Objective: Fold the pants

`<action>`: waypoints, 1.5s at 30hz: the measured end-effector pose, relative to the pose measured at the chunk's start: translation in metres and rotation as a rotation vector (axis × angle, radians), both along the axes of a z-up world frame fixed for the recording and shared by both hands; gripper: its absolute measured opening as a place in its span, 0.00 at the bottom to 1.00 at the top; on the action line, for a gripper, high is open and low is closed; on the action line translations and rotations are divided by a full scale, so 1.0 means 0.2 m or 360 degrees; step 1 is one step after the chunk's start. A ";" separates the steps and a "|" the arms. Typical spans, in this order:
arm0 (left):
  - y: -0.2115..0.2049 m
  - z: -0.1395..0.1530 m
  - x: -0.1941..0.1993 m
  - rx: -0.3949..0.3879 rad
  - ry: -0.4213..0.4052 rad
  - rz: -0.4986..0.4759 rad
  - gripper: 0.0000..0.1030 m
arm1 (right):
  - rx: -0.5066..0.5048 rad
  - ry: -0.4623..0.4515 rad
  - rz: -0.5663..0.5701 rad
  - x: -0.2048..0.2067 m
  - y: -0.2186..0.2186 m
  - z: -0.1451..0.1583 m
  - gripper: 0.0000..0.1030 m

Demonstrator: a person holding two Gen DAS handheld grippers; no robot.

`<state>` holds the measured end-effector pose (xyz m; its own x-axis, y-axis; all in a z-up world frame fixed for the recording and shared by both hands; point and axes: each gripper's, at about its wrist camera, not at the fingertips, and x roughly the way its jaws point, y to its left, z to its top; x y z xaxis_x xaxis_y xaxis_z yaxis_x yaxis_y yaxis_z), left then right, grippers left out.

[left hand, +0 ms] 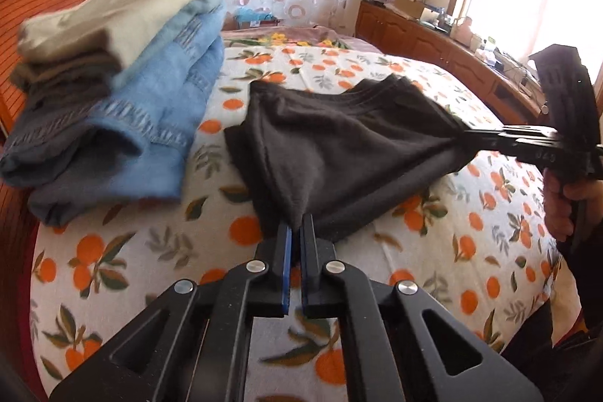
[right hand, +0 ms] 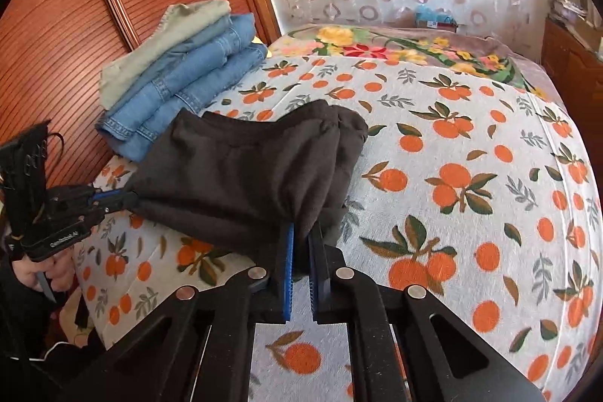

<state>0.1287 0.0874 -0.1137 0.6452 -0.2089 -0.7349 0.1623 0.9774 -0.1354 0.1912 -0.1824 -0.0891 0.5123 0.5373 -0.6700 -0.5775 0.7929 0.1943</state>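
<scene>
Black pants (left hand: 339,153) stretched between 2 tongs above the bed (left hand: 433,228).
Left tongs (left hand: 296,225) and right tongs (right hand: 301,232) each clench a corner; folded jeans (right hand: 181,89) lie beside.

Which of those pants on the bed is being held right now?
The dark charcoal fleece pants, pinched by both tongs; the blue denim jeans and beige pair sit stacked, untouched.

Left gripper (left hand: 296,219) pinching black pants (left hand: 339,153) near edge, right gripper (left hand: 465,134) clamping right corner, folded stack (left hand: 113,93) far left on bed (left hand: 414,243)
</scene>
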 end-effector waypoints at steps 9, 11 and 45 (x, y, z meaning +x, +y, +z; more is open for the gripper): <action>-0.03 0.01 -0.18 -0.0034 -0.0006 -0.0024 0.04 | 0.0016 0.0006 0.0002 -0.26 -0.07 -0.03 0.05; -0.05 0.01 -0.24 -0.0033 -0.0009 -0.0041 0.04 | 0.0017 0.0006 -0.0007 -0.33 -0.10 -0.04 0.05; -0.11 0.03 -0.47 0.0051 0.0008 0.0032 0.40 | -0.0053 -0.0214 -0.0153 -0.68 -0.20 0.06 0.32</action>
<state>0.0353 0.0663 -0.1071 0.6452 -0.1727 -0.7443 0.1423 0.9842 -0.1050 0.0551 -0.2225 -0.0767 0.6467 0.4601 -0.6084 -0.5175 0.8506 0.0932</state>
